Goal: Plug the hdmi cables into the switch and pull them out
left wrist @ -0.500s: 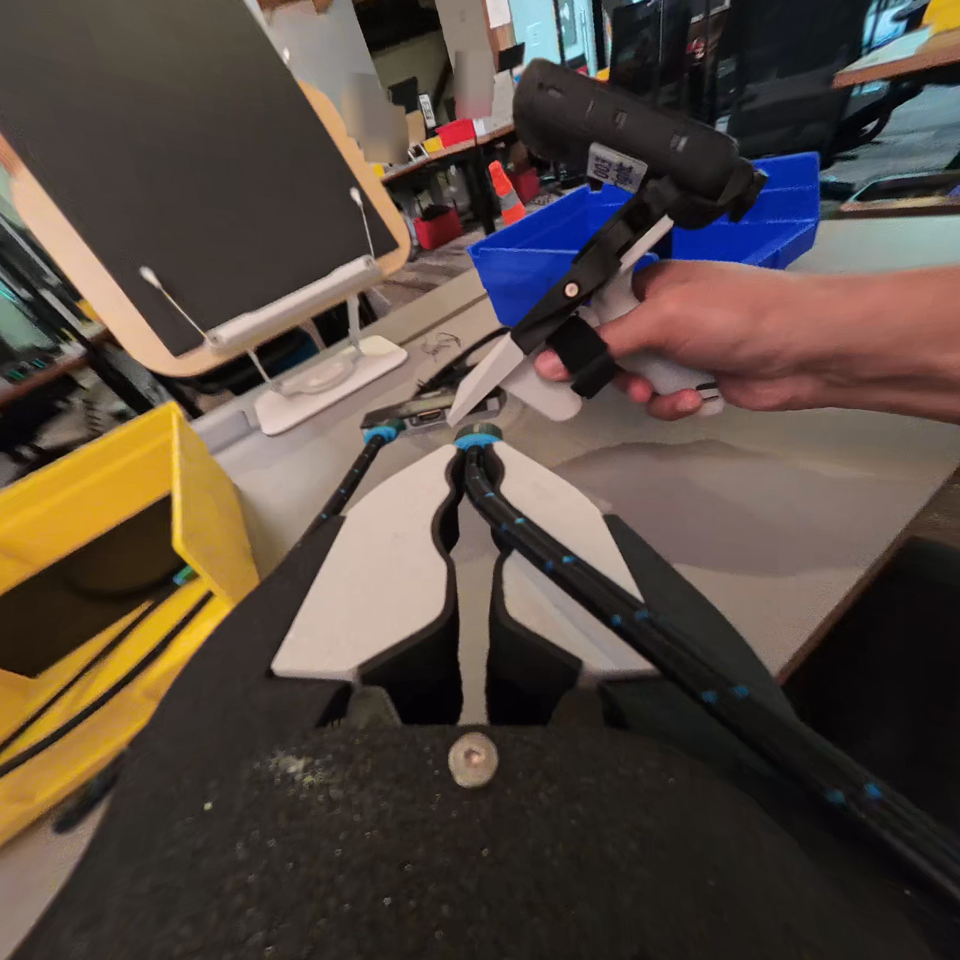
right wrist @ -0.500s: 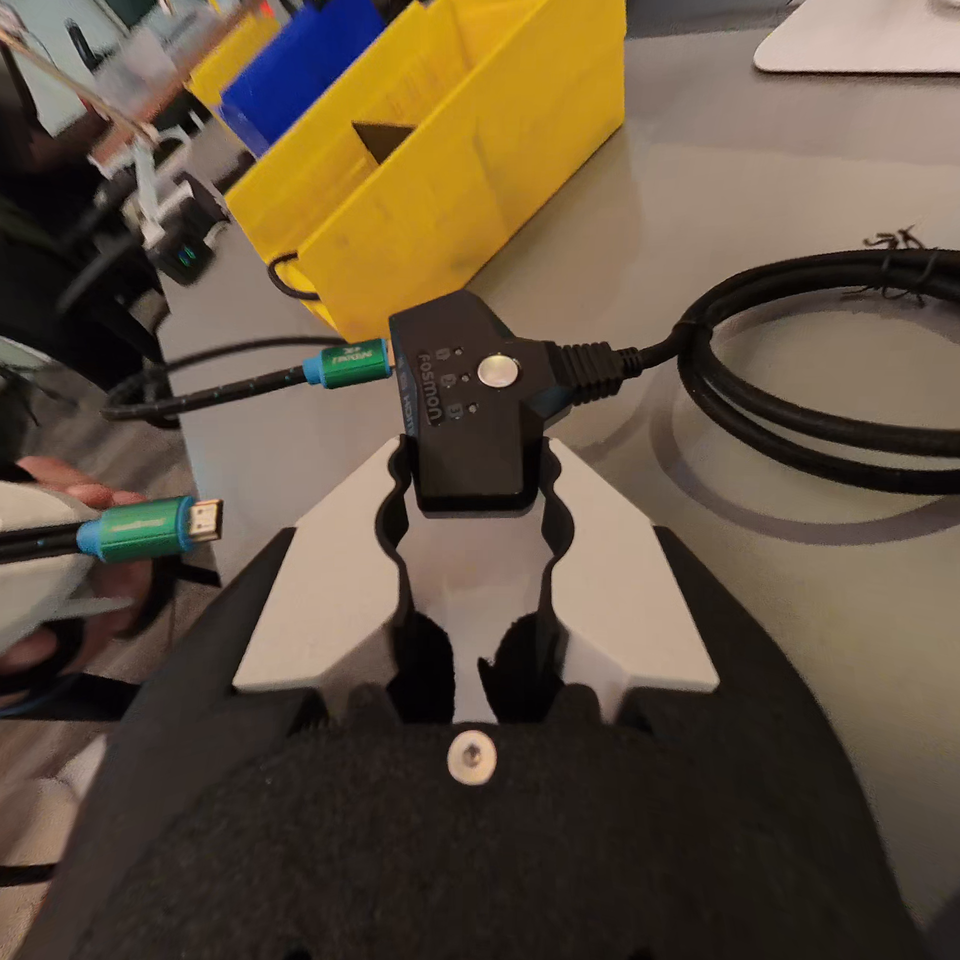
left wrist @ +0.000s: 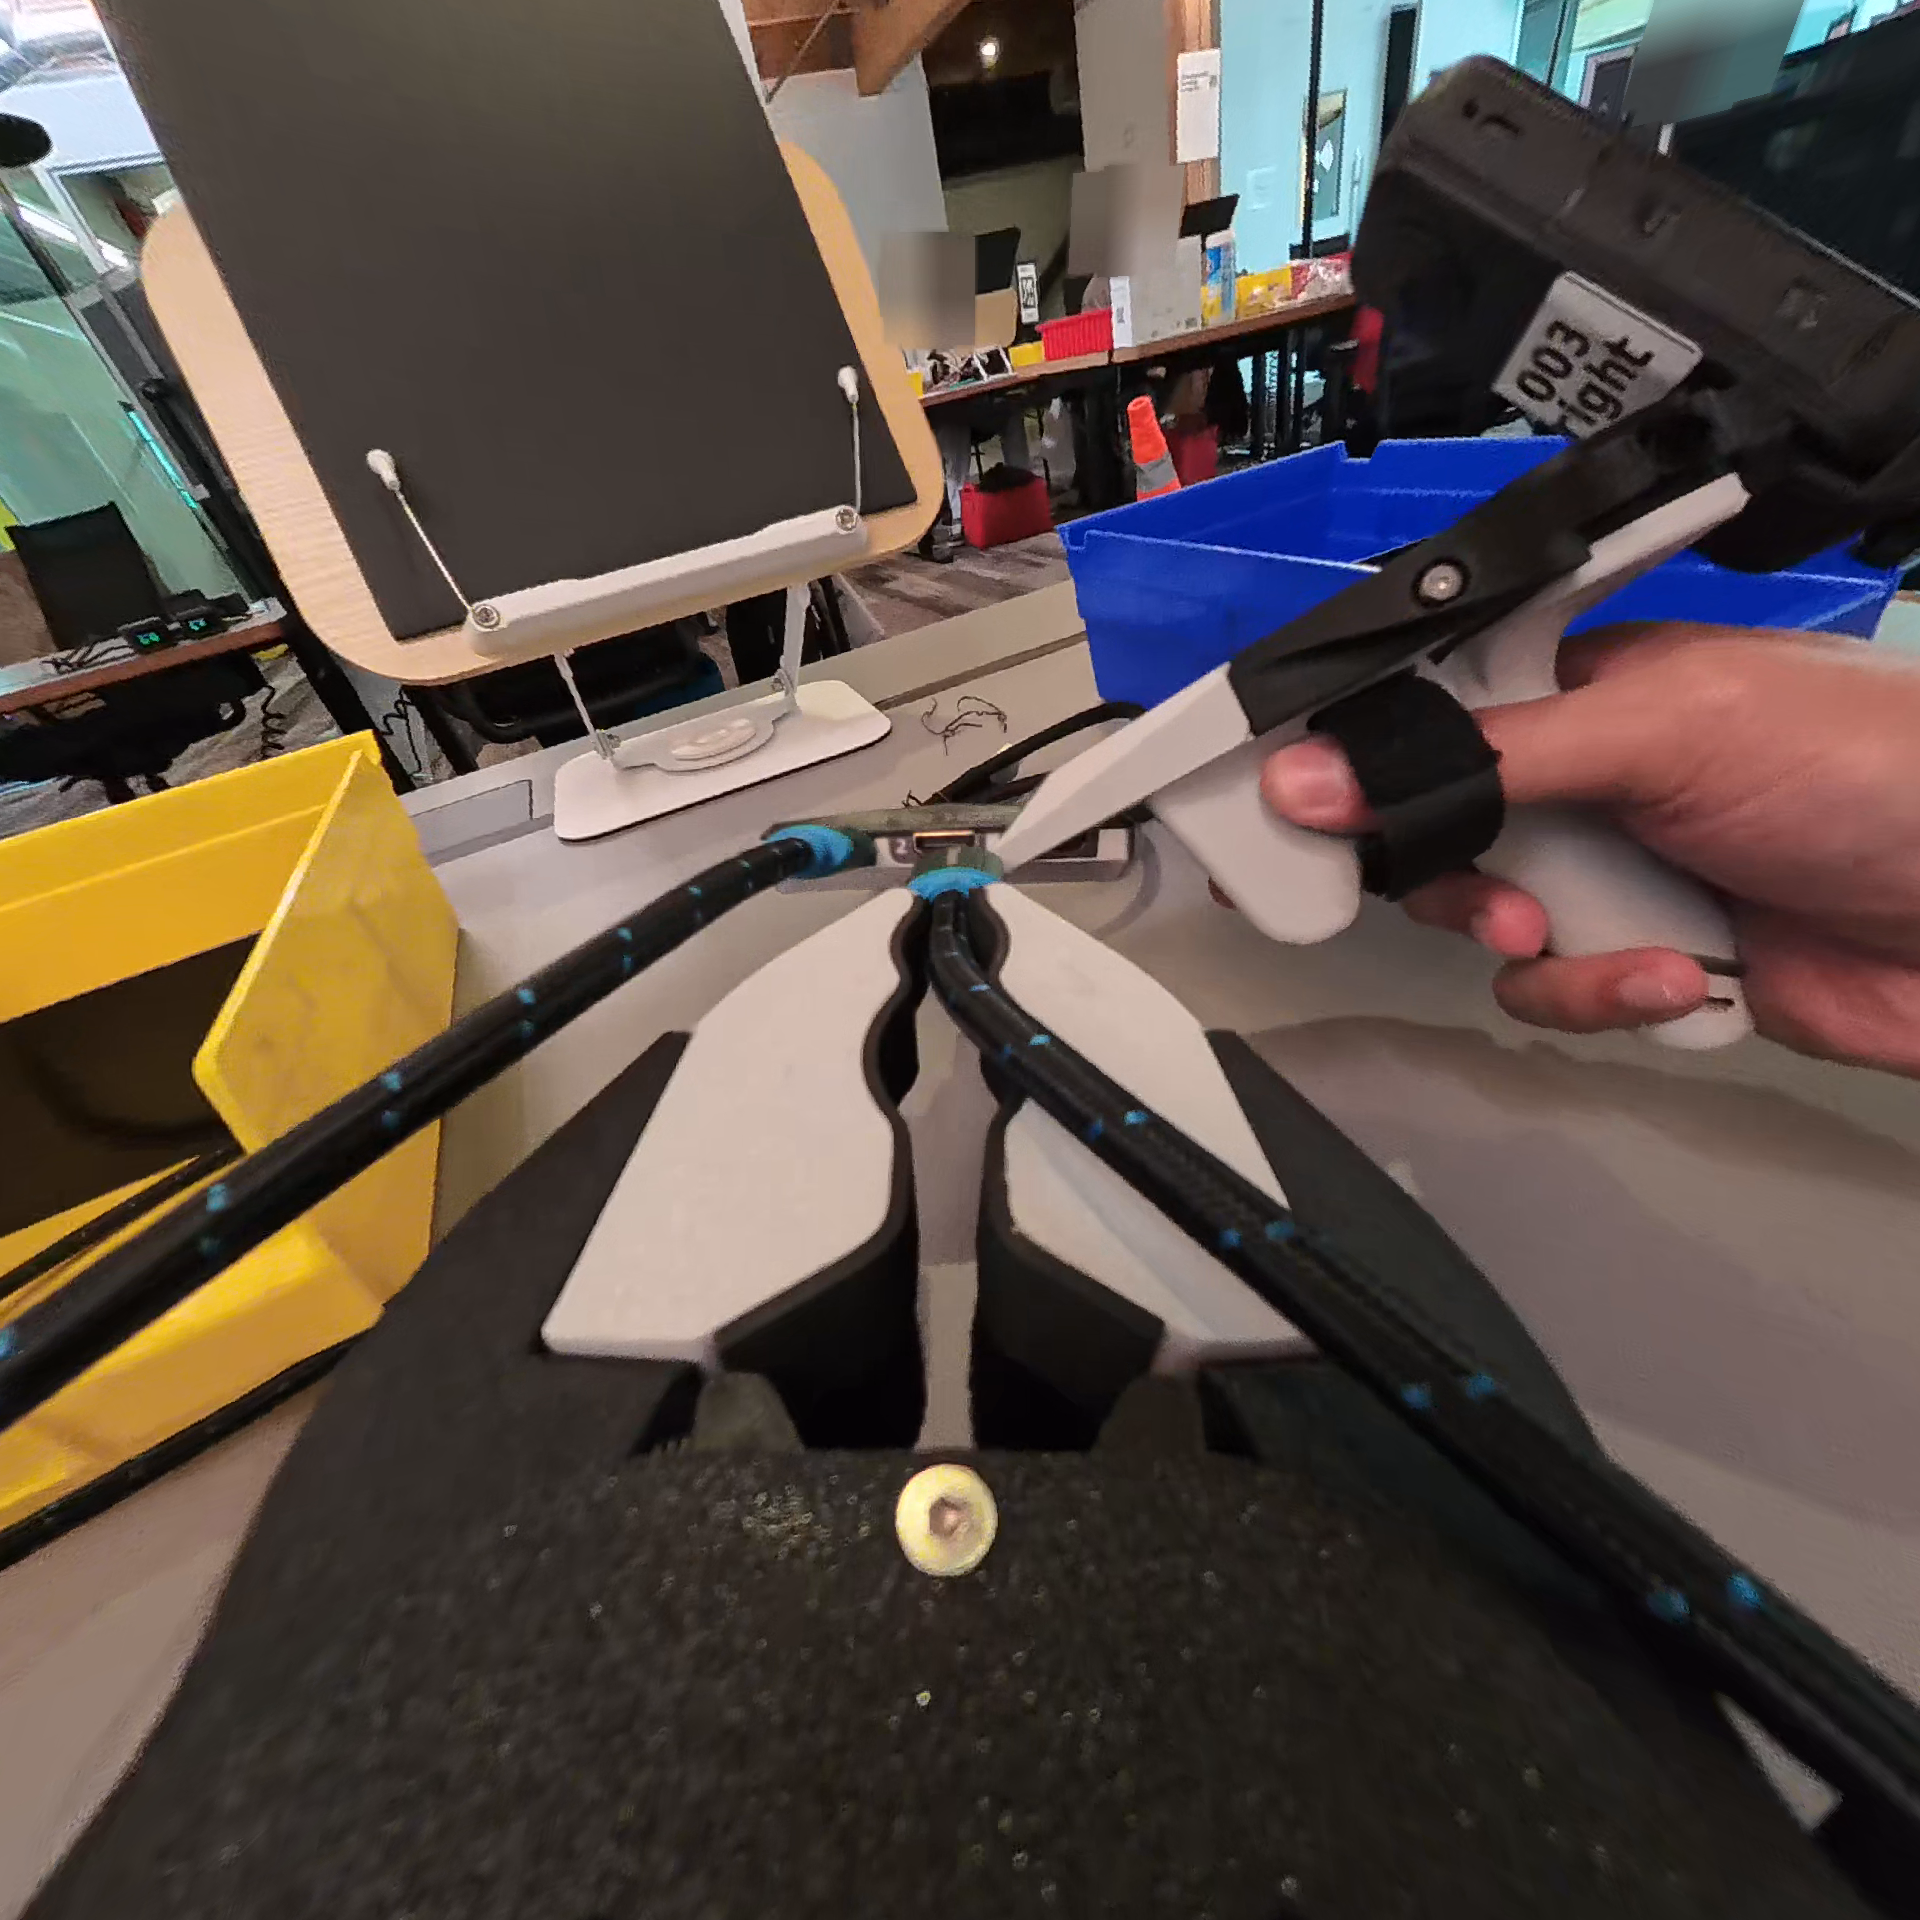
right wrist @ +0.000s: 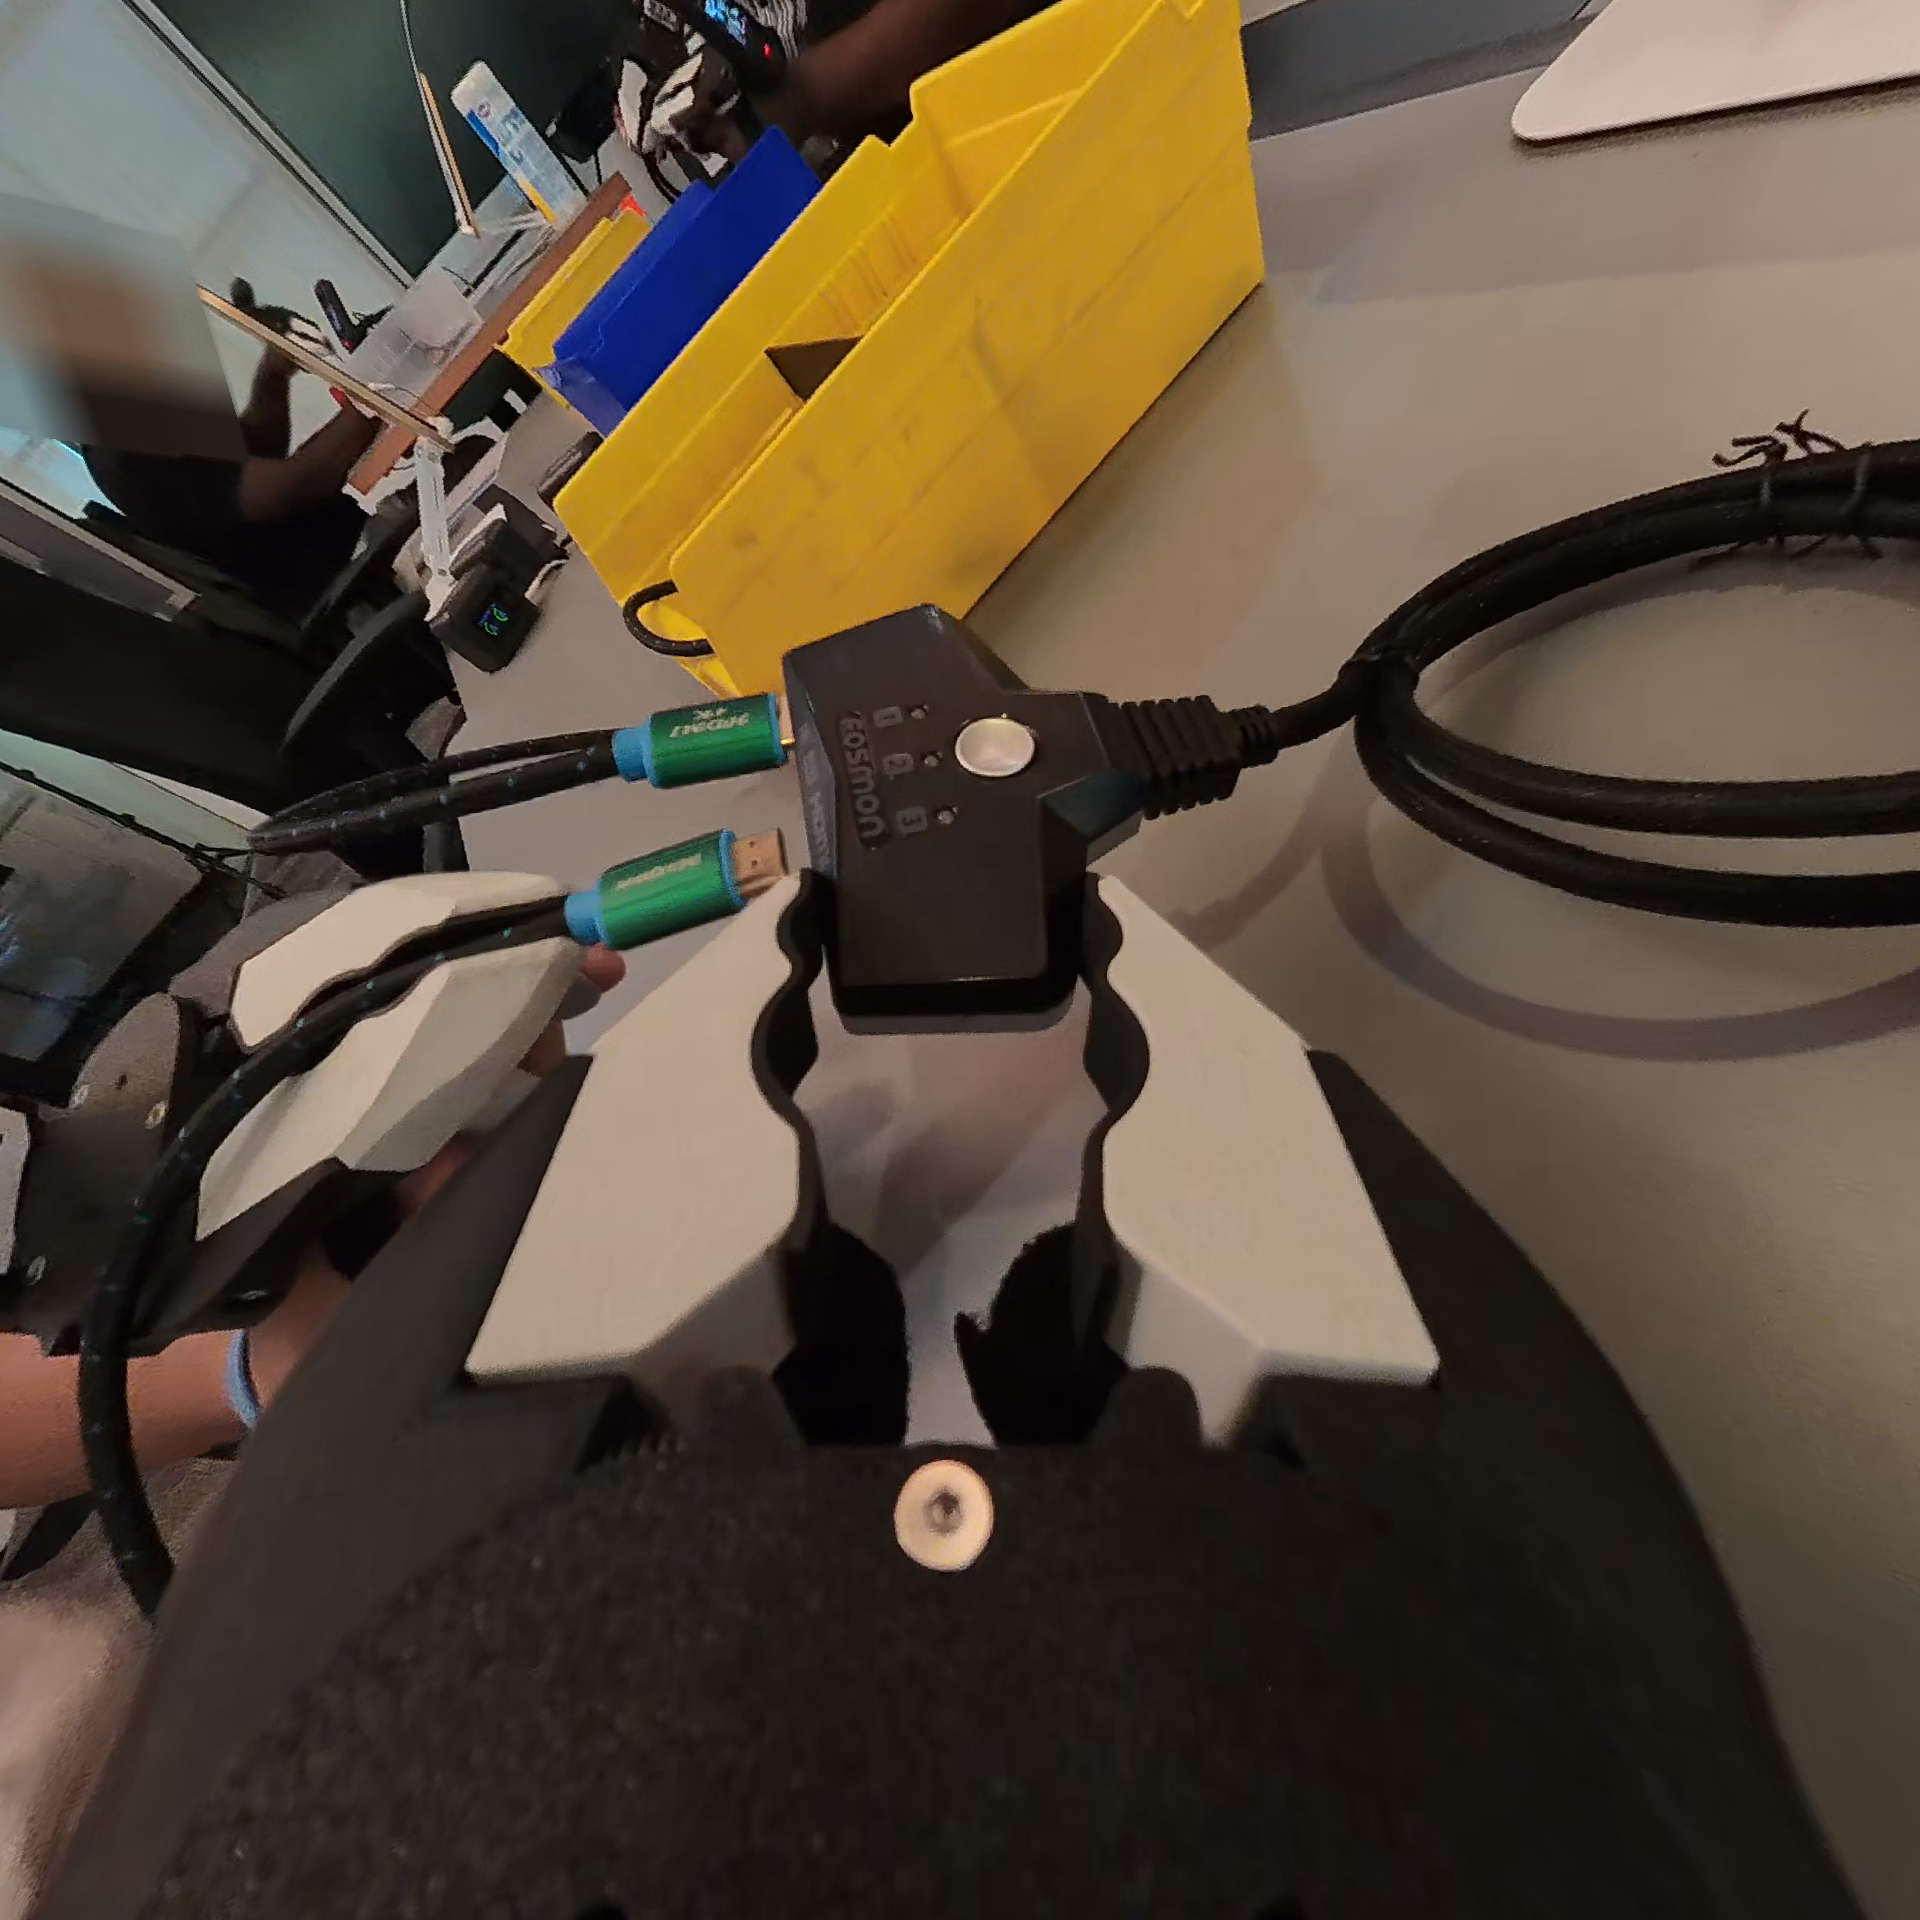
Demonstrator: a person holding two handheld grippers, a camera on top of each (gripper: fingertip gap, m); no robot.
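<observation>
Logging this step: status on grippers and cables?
Left gripper shut on second HDMI plug, tip just short of switch. Right gripper clamps switch. First plug seated. Path clear.

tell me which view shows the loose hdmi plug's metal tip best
The right wrist view: the held plug shows side-on, its metal tip just short of the switch. In the left wrist view it is end-on beyond the left gripper, tip hidden.

switch (right wrist: 940, 831) on table (right wrist: 1558, 364), bin (right wrist: 935, 343) behind, cable coil (right wrist: 1662, 748) right
</observation>
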